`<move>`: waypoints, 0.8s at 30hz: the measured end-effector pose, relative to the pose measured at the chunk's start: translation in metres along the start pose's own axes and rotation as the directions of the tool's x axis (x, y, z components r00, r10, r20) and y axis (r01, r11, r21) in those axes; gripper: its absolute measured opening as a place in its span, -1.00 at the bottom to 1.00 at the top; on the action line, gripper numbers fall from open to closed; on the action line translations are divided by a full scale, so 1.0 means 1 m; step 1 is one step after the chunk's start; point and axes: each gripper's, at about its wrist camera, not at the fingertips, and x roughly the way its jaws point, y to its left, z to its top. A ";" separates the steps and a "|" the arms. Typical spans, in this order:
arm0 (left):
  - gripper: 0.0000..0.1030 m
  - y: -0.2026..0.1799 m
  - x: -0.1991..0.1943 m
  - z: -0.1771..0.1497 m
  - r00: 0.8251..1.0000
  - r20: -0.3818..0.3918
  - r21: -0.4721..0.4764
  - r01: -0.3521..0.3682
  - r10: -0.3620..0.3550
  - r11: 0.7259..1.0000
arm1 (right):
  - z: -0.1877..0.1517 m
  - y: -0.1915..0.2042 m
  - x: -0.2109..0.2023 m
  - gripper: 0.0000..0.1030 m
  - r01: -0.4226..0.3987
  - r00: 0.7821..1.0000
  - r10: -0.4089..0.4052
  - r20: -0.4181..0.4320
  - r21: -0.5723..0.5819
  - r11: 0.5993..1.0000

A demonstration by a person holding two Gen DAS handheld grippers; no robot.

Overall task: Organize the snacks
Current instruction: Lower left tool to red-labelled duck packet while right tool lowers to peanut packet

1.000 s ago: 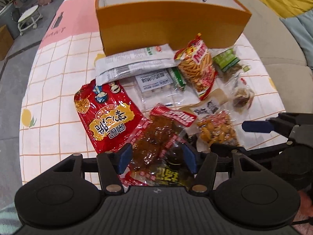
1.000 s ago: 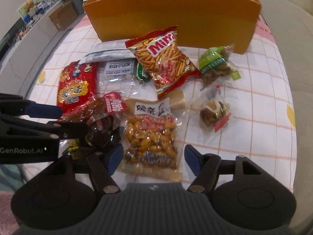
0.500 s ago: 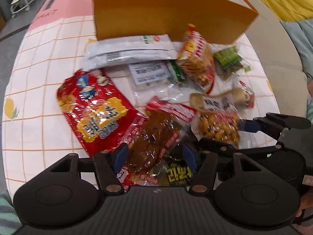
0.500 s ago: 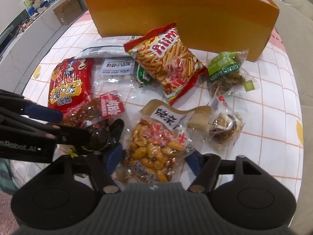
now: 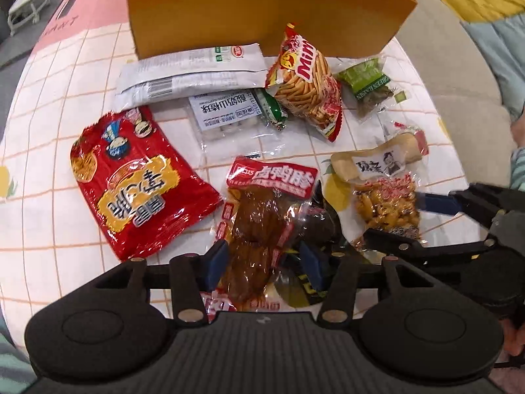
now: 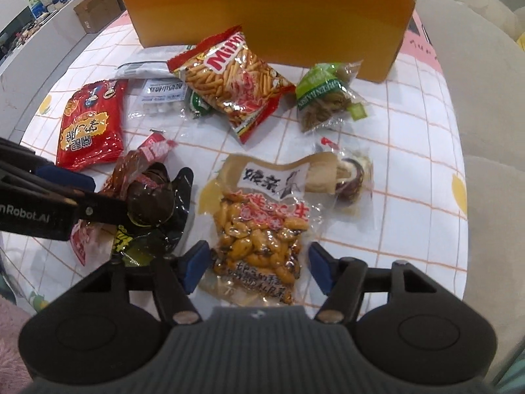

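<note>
Left wrist view: my left gripper (image 5: 264, 264) is closing, jaws either side of the brown meat packet (image 5: 259, 220) near the table's (image 5: 49, 229) front edge, pads not visibly pressing.

Right wrist view: my right gripper (image 6: 256, 267) is opening, jaws astride the yellow bean packet (image 6: 259, 236). The orange box (image 6: 269, 16) stands at the far edge.

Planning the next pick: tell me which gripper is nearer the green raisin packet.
Right. The right gripper straddles the peanut pack just in front of the green raisin packet; the left gripper sits farther left, over the braised-meat pouch.
</note>
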 end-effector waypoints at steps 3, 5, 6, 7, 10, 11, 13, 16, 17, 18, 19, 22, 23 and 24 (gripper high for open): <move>0.20 -0.006 0.001 0.000 0.999 -0.002 0.030 -0.044 0.044 0.999 | -0.001 -0.002 -0.001 0.27 -0.007 1.000 0.007 0.005 -0.002 1.000; 0.19 -0.011 0.004 -0.001 0.992 -0.029 0.070 -0.120 0.122 0.990 | -0.003 -0.002 0.000 0.30 -0.007 1.000 0.007 0.010 -0.004 1.000; 0.19 -0.012 0.006 -0.003 0.987 -0.040 0.091 -0.151 0.155 0.984 | -0.003 -0.003 -0.001 0.31 -0.008 1.000 0.008 0.011 -0.002 1.000; 0.19 -0.010 0.008 -0.004 0.986 -0.048 0.092 -0.156 0.161 0.983 | -0.004 -0.004 -0.001 0.31 -0.011 1.000 0.011 0.012 0.001 1.000; 0.19 -0.007 0.012 -0.007 0.991 -0.073 0.061 -0.107 0.111 0.992 | -0.005 -0.006 -0.002 0.31 -0.020 1.000 0.019 0.015 0.011 1.000; 0.20 -0.010 0.014 -0.008 0.991 -0.065 0.076 -0.115 0.120 0.990 | -0.006 -0.006 -0.002 0.31 -0.023 1.000 0.023 0.016 0.011 1.000; 0.32 -0.019 0.018 -0.010 0.985 -0.048 0.135 -0.157 0.165 0.978 | -0.007 -0.005 -0.001 0.32 -0.031 0.999 0.031 0.014 0.010 0.999; 0.28 -0.022 0.019 -0.009 0.987 -0.030 0.147 -0.151 0.157 0.978 | -0.007 -0.004 0.003 0.34 -0.040 0.999 0.040 0.014 0.011 0.999; 0.25 -0.022 0.020 -0.008 0.988 -0.028 0.139 -0.145 0.150 0.980 | -0.008 -0.004 0.003 0.34 -0.041 0.999 0.041 0.019 0.008 0.999; 0.21 -0.020 0.019 -0.008 0.989 -0.024 0.131 -0.143 0.148 0.981 | -0.008 -0.004 0.003 0.33 -0.043 0.999 0.043 0.023 0.007 0.999; 0.13 -0.020 0.018 -0.009 0.989 -0.019 0.129 -0.143 0.146 0.981 | -0.008 -0.004 0.002 0.30 -0.046 0.999 0.046 0.026 0.010 0.999; 0.02 -0.019 0.014 -0.013 0.987 0.003 0.120 -0.157 0.158 0.980 | -0.007 -0.010 -0.003 0.09 -0.060 0.997 0.058 0.047 0.046 0.997; 0.01 -0.018 0.012 -0.014 0.988 0.009 0.112 -0.157 0.157 0.981 | -0.007 -0.012 -0.005 0.05 -0.066 0.997 0.063 0.051 0.054 0.996; -0.02 -0.018 0.009 -0.014 0.989 0.013 0.099 -0.149 0.148 0.984 | -0.007 -0.012 -0.006 0.01 -0.068 0.997 0.066 0.049 0.058 0.996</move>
